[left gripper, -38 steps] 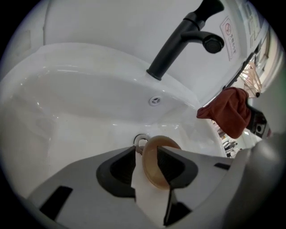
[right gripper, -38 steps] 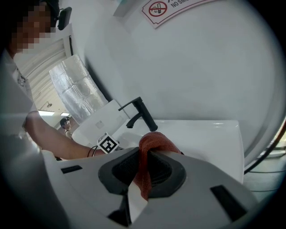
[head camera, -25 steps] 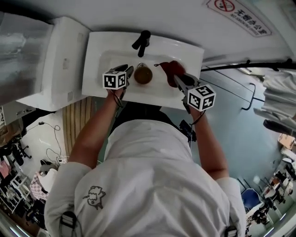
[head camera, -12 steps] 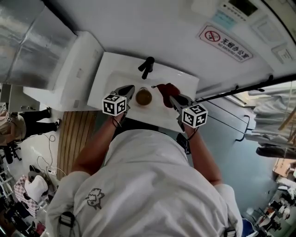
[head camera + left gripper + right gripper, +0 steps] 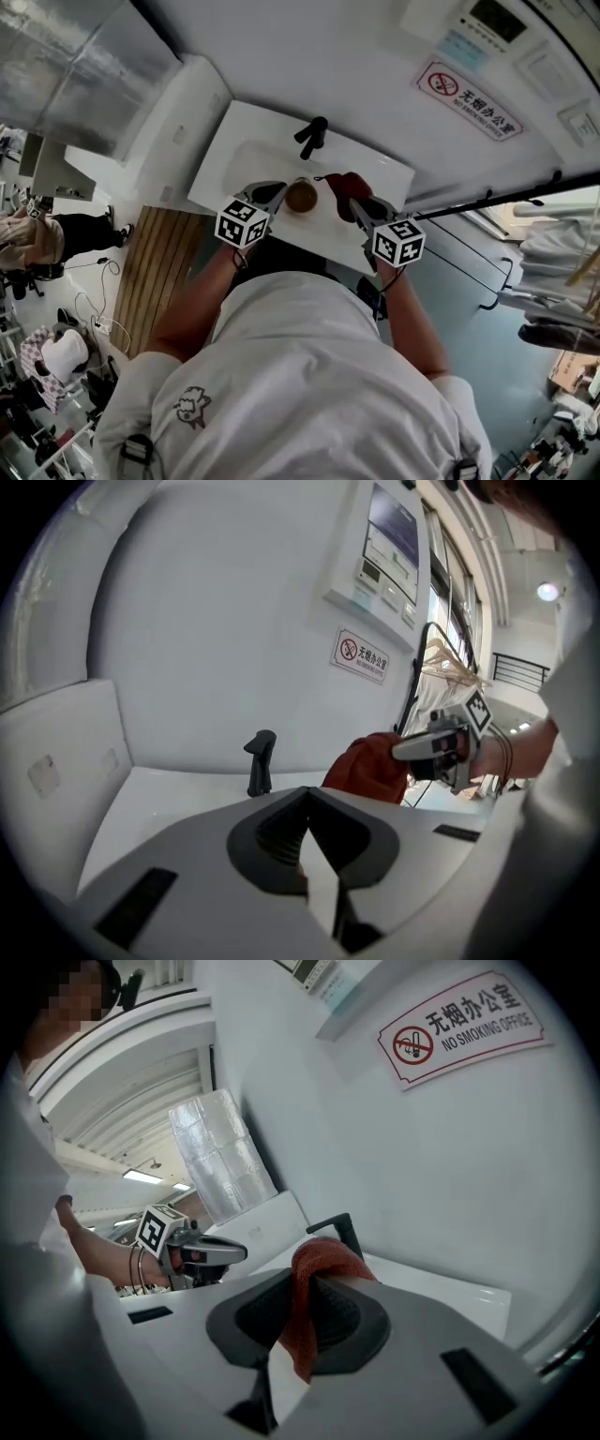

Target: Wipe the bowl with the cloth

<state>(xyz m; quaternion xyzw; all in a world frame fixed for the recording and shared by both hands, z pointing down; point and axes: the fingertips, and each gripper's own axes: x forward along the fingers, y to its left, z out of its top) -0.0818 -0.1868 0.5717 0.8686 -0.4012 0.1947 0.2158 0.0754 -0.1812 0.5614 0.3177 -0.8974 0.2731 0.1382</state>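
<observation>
A small brown bowl [image 5: 301,196] sits over the white sink [image 5: 246,141], below the black faucet [image 5: 314,136]. My left gripper [image 5: 281,193] meets the bowl's left edge, and its jaws are shut on the rim. In the left gripper view the left gripper [image 5: 307,797] shows closed jaws, with the bowl almost wholly hidden beneath them. My right gripper [image 5: 356,208] is shut on a red cloth [image 5: 345,186] just right of the bowl. In the right gripper view the cloth [image 5: 314,1262] bulges out over the right gripper [image 5: 309,1288].
A white cabinet [image 5: 173,131] adjoins the sink on the left, under a silver duct [image 5: 66,66]. A no-smoking sign [image 5: 472,98] hangs on the wall behind. A black rail [image 5: 487,197] runs to the right. Wooden slats [image 5: 155,272] cover the floor at left.
The left gripper's jaws, open beside the bowl a second ago, have closed at its left edge and the gripper has risen. The right gripper still holds the cloth, slightly higher.
</observation>
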